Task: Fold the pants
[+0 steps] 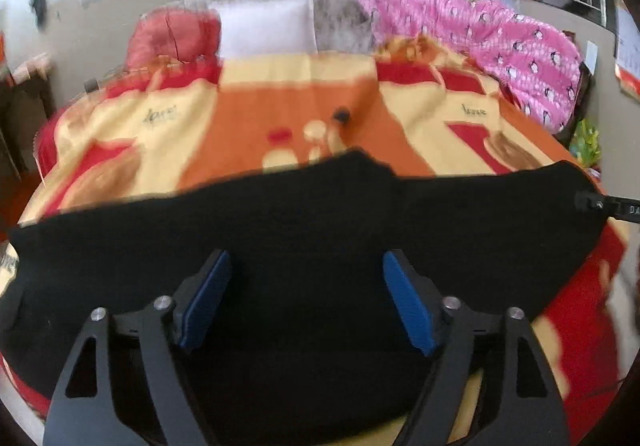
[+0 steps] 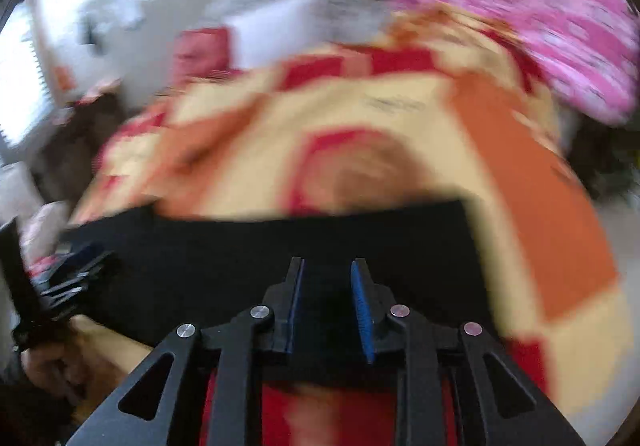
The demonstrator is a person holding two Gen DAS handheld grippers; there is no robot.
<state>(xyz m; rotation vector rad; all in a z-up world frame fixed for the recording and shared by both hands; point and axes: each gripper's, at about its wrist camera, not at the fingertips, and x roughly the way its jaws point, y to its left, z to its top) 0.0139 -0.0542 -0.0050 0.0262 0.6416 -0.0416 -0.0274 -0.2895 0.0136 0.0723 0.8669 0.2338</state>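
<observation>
So the black pants (image 1: 304,230) are lying spread out on the bed (image 1: 280,102), which has a loud orange, yellow and red blanket on it, and both grippers are parked right over the dark cloth. The left gripper (image 1: 306,298) has its jaws standing wide, blue pads well apart, with nothing but flat fabric showing below and between them, so it isn't holding anything. The right gripper (image 2: 328,306) is a different story: its jaws are narrow, just a slim gap between the pads, and the pants run under and ahead of them, but the view is smeared with motion blur and it's hard to say whether any cloth is actually pinched in there or just lying underneath. Looks like this is a between-folds moment, a fold laid down or a fresh grab being lined up, rather than a carry. Past the jaws' far side the pants end in a fairly straight edge against the blanket. A pink quilt (image 1: 480,34) and a white pillow (image 1: 266,26) sit well beyond that, out of the way. Next move probably calls for each gripper to get onto an edge or corner of the pants, close on a single layer cleanly, then lift and carry it over evenly so the fold doesn't bunch.
</observation>
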